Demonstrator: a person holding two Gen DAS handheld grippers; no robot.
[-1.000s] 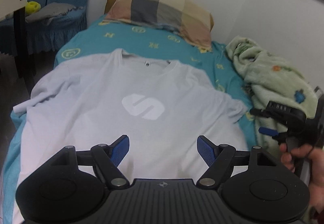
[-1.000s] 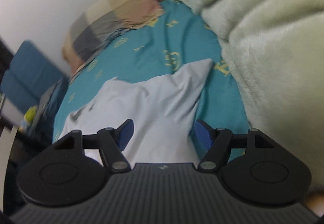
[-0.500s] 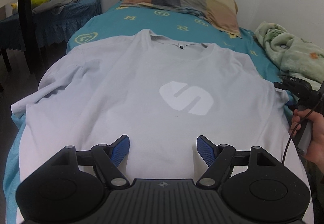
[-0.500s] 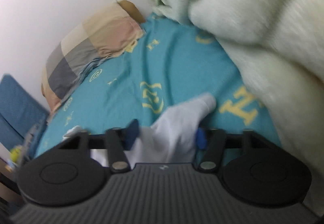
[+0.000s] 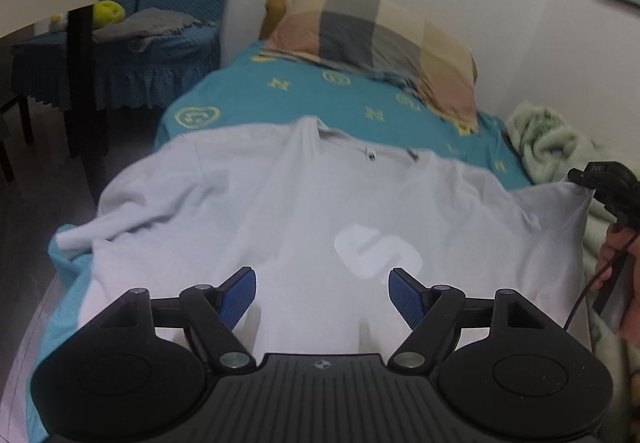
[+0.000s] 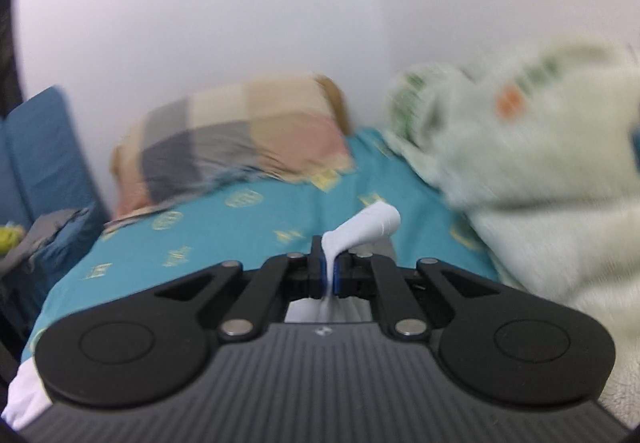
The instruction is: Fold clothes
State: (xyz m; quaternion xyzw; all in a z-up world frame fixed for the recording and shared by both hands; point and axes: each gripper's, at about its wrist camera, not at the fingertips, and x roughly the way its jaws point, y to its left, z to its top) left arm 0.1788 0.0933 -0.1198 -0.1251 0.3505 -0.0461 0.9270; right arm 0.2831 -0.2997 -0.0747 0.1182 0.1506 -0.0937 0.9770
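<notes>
A pale grey T-shirt with a white logo lies face up on the teal bed sheet. My left gripper is open and empty, hovering over the shirt's lower middle. My right gripper is shut on the shirt's right sleeve and holds it lifted off the bed. The right gripper also shows in the left wrist view at the shirt's raised right sleeve. The left sleeve hangs toward the bed's left edge.
A checked pillow lies at the head of the bed against the white wall. A pale green fleece blanket is heaped along the right side. A blue-covered chair and a dark table leg stand to the left.
My right gripper closed on the right sleeve and lifted it. My left gripper stayed open over the shirt and its view swung slightly left.
</notes>
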